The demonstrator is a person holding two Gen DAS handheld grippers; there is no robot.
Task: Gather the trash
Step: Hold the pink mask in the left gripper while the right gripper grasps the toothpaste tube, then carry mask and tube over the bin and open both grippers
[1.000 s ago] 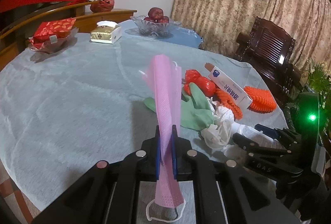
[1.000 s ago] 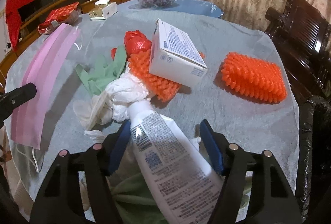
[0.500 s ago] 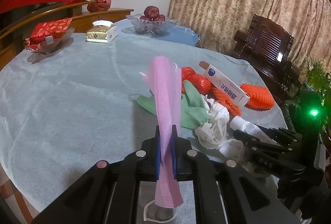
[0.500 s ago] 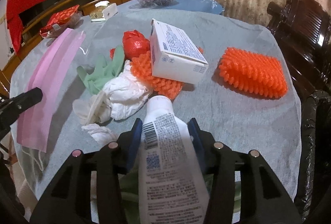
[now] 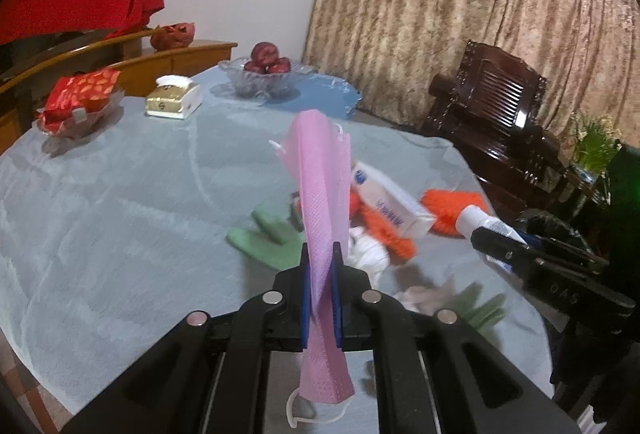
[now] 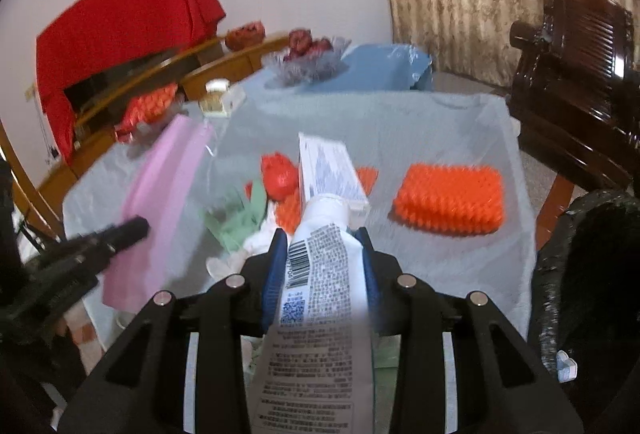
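My left gripper (image 5: 320, 254) is shut on a pink face mask (image 5: 320, 173), which stands up between the blue pads with an ear loop hanging below. My right gripper (image 6: 322, 238) is closing its jaws, and the pads press on a white printed tube (image 6: 324, 274) held above the table. From the left wrist view the tube (image 5: 476, 220) pokes out of that gripper at the right. On the pale tablecloth (image 5: 120, 213) lie green gloves (image 5: 272, 238), crumpled white tissue (image 5: 368, 250), a white box (image 5: 392, 201), a red wad (image 6: 278, 171) and an orange spiky pad (image 6: 450, 193).
A black bin bag (image 6: 592, 254) gapes at the table's right edge. At the far side stand a glass fruit bowl (image 5: 264, 73), a tissue box (image 5: 172, 99) and a dish of red packets (image 5: 78, 101). A dark wooden chair (image 5: 492, 105) stands beyond the table on the right.
The right gripper's jaws have come together on the tube and lifted it off the table. Both grippers have risen, and the mask stays clamped in the left one.
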